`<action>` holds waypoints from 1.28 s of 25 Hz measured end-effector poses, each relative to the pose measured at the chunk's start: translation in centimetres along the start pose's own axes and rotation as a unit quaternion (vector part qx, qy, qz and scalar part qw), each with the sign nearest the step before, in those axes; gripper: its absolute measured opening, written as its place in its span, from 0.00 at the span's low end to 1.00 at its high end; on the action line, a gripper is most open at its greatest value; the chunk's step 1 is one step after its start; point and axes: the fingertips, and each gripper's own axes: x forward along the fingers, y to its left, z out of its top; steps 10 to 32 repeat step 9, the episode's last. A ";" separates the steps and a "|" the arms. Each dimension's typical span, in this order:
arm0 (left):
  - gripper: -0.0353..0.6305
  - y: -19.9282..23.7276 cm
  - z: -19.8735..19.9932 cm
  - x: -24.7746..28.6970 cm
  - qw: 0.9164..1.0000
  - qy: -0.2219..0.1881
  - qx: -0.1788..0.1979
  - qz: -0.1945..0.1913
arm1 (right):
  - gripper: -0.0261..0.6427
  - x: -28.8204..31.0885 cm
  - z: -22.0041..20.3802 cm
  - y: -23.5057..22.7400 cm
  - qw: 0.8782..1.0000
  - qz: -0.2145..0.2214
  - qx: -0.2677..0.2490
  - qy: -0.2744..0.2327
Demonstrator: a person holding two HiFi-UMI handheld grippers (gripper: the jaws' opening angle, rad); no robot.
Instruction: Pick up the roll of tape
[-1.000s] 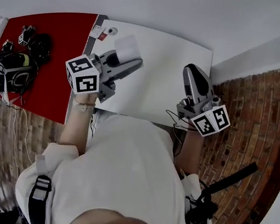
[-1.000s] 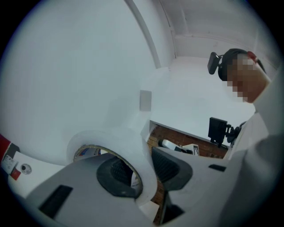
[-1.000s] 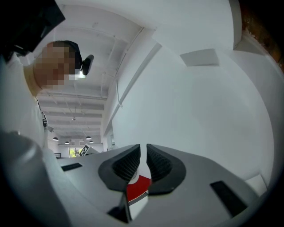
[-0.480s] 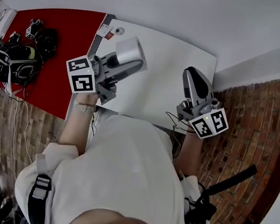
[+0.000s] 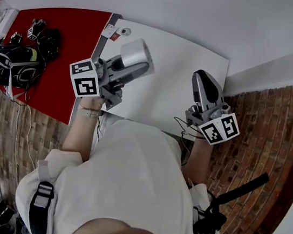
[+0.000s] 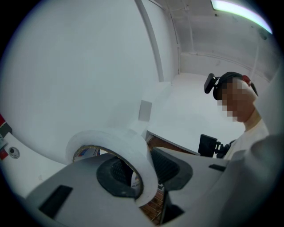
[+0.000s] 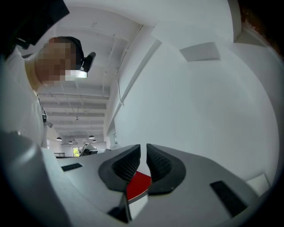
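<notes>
The roll of tape (image 5: 136,53) is white and wide, and it hangs above the white table (image 5: 173,85), gripped in my left gripper (image 5: 139,66). In the left gripper view, the roll of tape (image 6: 133,142) has one jaw inside its hole and the other against its outer face, so my left gripper (image 6: 141,170) is shut on its wall. My right gripper (image 5: 201,75) hovers over the table's right side. In its own view, my right gripper (image 7: 143,156) has its pads almost together with nothing between them.
A small round object (image 5: 125,31) and a card (image 5: 111,34) lie at the table's far left corner. To the left, a red surface (image 5: 69,48) carries black gear (image 5: 12,64) and a marker cube (image 5: 35,26). A brick floor (image 5: 253,135) lies on the right, and a white wall behind.
My left gripper has rolled a little with the tape roll in it, so the roll's round side now shows. The right gripper has stayed where it was.
</notes>
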 end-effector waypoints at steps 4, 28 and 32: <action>0.22 0.3 0.1 0.2 1.000 -0.002 -0.001 -0.001 | 0.13 0.0 -0.1 -0.4 1.000 -0.001 0.001 0.001; 0.22 0.4 0.0 0.6 1.000 0.002 0.004 0.003 | 0.13 -0.4 0.0 -1.2 1.000 -0.003 0.001 0.002; 0.22 0.4 0.0 0.6 1.000 0.002 0.004 0.003 | 0.13 -0.4 0.0 -1.2 1.000 -0.003 0.001 0.002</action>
